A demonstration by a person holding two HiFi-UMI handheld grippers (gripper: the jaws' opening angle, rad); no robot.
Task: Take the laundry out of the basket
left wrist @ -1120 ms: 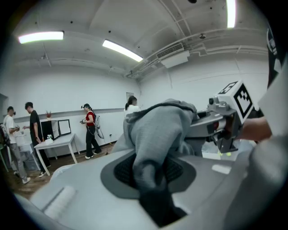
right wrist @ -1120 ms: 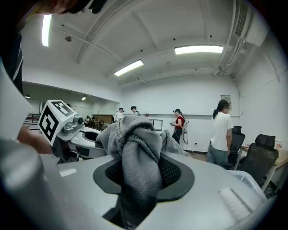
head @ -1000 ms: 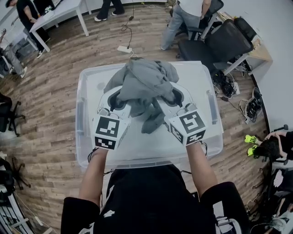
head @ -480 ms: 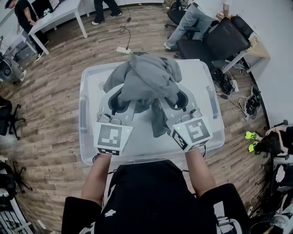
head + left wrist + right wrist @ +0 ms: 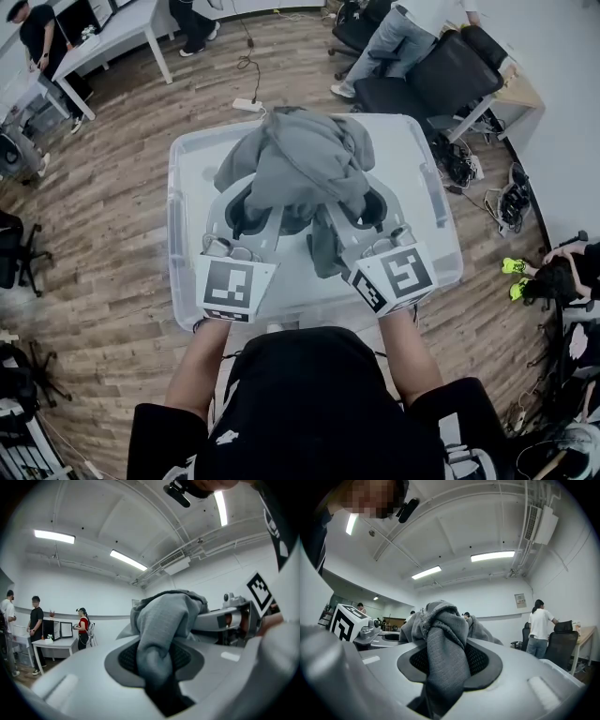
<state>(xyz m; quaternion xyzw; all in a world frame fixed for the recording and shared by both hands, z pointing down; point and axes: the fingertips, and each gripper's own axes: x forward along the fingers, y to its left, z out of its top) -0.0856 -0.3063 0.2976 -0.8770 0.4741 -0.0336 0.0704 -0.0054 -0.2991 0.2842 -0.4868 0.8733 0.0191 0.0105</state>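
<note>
- Two claws, one piece of laundry. In the head view the left claw (image 5: 246, 208) and right claw (image 5: 361, 202) each bite into the near side of the grey garment (image 5: 300, 159). It sits bunched up straight ahead of them, over the middle of the clear basket (image 5: 175, 234). The bundle runs sideways from one claw to the other, so neither hand is nearer, it's an even split. One flap (image 5: 323, 248) dangles between the claws toward the basket floor; can't tell if it touches.
- Left claw view: the jaws are clenched on a fold of the garment (image 5: 164, 620). The cloth is squeezed between the pads and rises up and to the right, toward the other claw (image 5: 229, 620).
- Right claw view: same deal, mirrored. The jaws are clamped on a thick knit fold (image 5: 440, 639), and the rest heaps up and off to the left.
- My guess: the bit that matters is that flap, which looks to hang inside the basket walls. Both hands probably need to go up together, keeping the spread, before anything goes sideways over the rim.
</note>
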